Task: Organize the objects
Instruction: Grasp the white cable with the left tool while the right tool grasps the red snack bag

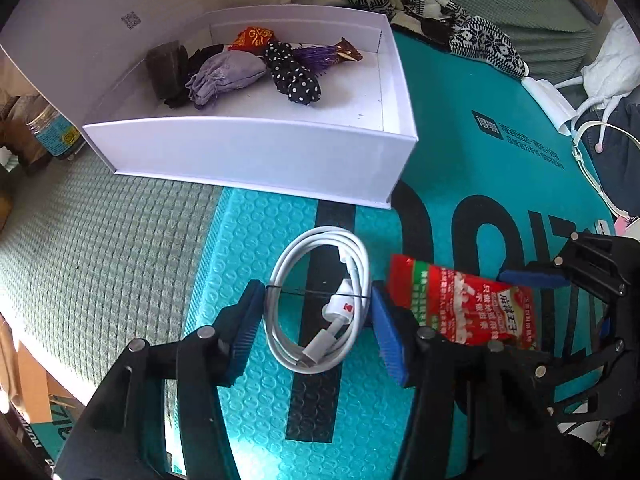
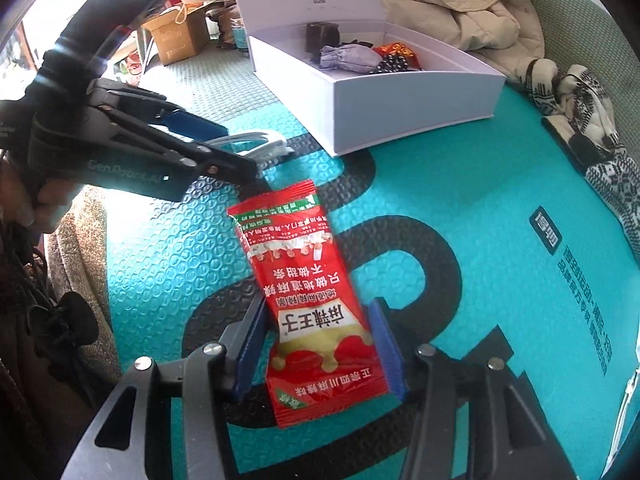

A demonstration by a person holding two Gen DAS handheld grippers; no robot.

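Observation:
A coiled white cable (image 1: 320,300) lies on the teal bubble mailer (image 1: 256,240). My left gripper (image 1: 318,320) is open with its blue pads either side of the coil. A red snack packet (image 2: 308,292) lies to the right of the cable; it also shows in the left wrist view (image 1: 460,304). My right gripper (image 2: 320,344) is open and straddles the packet's lower half. The white box (image 1: 256,148) stands behind, holding a lilac pouch (image 1: 224,78), a dotted black pouch (image 1: 294,74), a dark block and wrapped candies. In the right wrist view the left gripper (image 2: 224,148) is over the cable.
A knitted black-and-white garment (image 1: 472,36) and beige clothing (image 2: 460,4) lie behind the box. A jar (image 1: 52,132) stands left of the box. A cardboard box (image 2: 176,36) sits at the far left. White cords (image 1: 592,144) lie at the right edge.

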